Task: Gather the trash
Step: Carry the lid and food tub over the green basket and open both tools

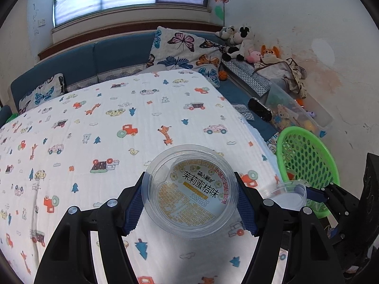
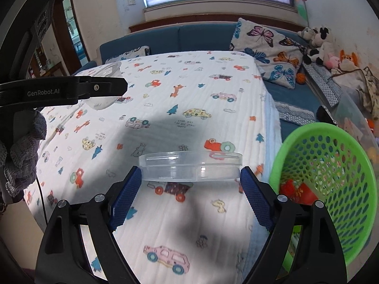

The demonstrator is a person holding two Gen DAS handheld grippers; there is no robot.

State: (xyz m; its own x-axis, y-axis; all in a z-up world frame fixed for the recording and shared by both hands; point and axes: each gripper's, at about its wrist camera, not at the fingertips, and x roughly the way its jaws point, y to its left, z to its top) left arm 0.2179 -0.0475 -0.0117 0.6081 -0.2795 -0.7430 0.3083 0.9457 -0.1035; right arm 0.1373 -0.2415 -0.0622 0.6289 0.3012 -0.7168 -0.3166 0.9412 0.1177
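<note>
My left gripper is shut on a clear plastic cup with an orange printed label, held above the cartoon-print bed cover. It also shows in the right wrist view at the left. My right gripper is shut on a clear plastic lid, held flat above the bed. The lid shows in the left wrist view at the right. A green mesh basket stands beside the bed's right edge, with red trash inside; it also shows in the left wrist view.
A blue sofa with butterfly pillows runs behind the bed. Plush toys, a clear toy bin and cloths fill the right side by the wall. A doorway is at the left.
</note>
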